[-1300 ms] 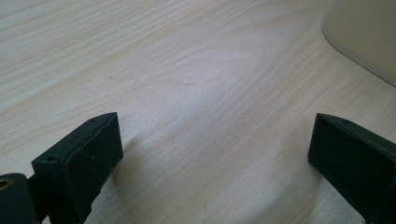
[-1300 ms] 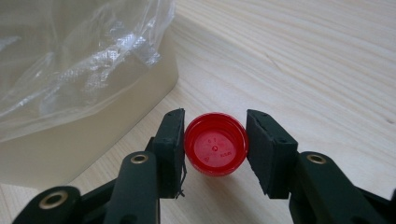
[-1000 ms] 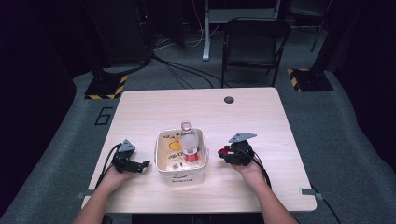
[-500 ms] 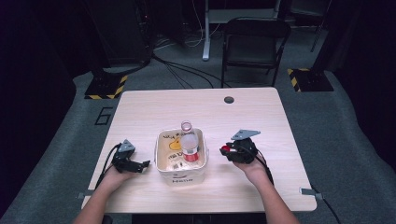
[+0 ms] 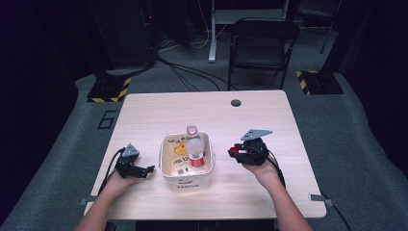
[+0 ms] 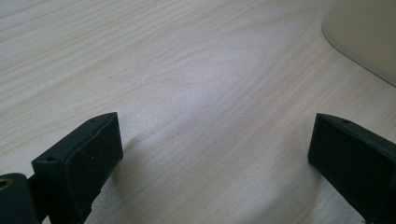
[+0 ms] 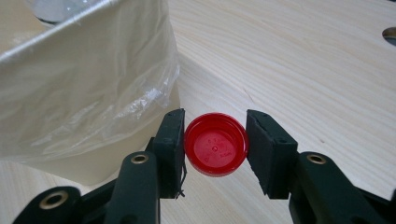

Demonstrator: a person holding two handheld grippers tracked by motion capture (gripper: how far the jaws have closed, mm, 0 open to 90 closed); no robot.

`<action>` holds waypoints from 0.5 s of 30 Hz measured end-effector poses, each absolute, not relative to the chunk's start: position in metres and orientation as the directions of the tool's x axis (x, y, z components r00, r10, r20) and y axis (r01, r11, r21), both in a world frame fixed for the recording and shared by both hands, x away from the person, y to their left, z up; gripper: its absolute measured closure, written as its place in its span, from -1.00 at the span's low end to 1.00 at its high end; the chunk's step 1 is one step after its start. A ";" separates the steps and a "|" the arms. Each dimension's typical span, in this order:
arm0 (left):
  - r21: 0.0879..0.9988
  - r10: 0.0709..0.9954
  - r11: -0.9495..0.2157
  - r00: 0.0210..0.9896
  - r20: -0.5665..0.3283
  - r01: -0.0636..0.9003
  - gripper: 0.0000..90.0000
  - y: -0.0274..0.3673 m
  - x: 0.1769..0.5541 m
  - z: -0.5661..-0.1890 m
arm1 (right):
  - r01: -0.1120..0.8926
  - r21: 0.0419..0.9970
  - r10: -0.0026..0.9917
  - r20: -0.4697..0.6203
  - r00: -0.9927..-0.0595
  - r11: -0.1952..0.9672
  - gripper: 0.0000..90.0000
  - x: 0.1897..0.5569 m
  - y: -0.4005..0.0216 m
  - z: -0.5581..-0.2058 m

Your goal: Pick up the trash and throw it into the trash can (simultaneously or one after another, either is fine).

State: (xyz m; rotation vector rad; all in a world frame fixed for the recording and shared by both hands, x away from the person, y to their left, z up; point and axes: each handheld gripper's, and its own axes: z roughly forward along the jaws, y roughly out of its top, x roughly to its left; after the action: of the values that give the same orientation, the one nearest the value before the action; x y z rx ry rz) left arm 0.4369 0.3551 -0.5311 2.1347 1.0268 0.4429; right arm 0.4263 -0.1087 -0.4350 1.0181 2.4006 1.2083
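Right gripper (image 7: pixel 215 140) first: its two black jaws are clamped on a red bottle cap (image 7: pixel 215 150), one pad on each side of the rim, the hollow underside of the cap facing the camera, dead centre in the lower half of the right gripper view. In the high view that same cap is a small red spot (image 5: pixel 234 150) at the tip of the right gripper (image 5: pixel 236 152), right of centre, with the gripper above the wood.

Just left of the cap, filling the upper left of the right gripper view, there's the pale wall of the tub (image 7: pixel 84 93), with crinkled clear plastic draped over it.

Over to the left gripper (image 6: pixel 212 144): jaws spread wide, nothing between them, just bare wood grain of the table (image 6: pixel 196 70). A corner of the tub (image 6: pixel 364 37) peeks in at the upper right. From above, the left gripper (image 5: pixel 146 169) sits low on the table at lower left, close beside the tub.

Now the container itself: the cream tub (image 5: pixel 185 179) stands in the lower middle of the high view, between the two grippers. Inside it stands a clear plastic bottle (image 5: pixel 194 147) with a red label band, its neck open, no cap on. A yellow printed shape marks the tub's inner left side.
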 end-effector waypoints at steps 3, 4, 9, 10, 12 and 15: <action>0.725 0.780 -0.430 0.626 -0.002 0.538 -0.94 0.355 0.437 -0.531 | 0.454 0.790 0.684 0.062 -0.727 0.411 0.28 0.425 -0.108 -0.425; 0.725 0.780 -0.431 0.626 -0.001 0.538 -0.94 0.355 0.437 -0.531 | 0.454 0.790 0.684 0.062 -0.727 0.411 0.28 0.425 -0.108 -0.425; 0.725 0.780 -0.431 0.626 -0.001 0.538 -0.94 0.355 0.437 -0.531 | 0.434 0.799 0.668 0.054 -0.743 0.417 0.28 0.422 -0.105 -0.412; 0.725 0.780 -0.431 0.626 -0.001 0.538 -0.94 0.355 0.437 -0.531 | 0.429 0.801 0.662 0.054 -0.747 0.419 0.28 0.421 -0.105 -0.410; 0.725 0.780 -0.431 0.626 -0.001 0.538 -0.94 0.355 0.437 -0.531 | 0.422 0.804 0.655 0.055 -0.754 0.419 0.28 0.420 -0.103 -0.405; 0.725 0.780 -0.431 0.626 -0.001 0.538 -0.94 0.355 0.437 -0.531 | 0.409 0.809 0.640 0.054 -0.766 0.422 0.28 0.417 -0.101 -0.397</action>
State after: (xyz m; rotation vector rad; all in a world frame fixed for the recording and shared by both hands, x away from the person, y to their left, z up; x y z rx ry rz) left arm 0.4369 0.3553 -0.5307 2.1401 1.0270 0.4393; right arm 0.4169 -0.1007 -0.3973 0.9140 2.4165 1.2633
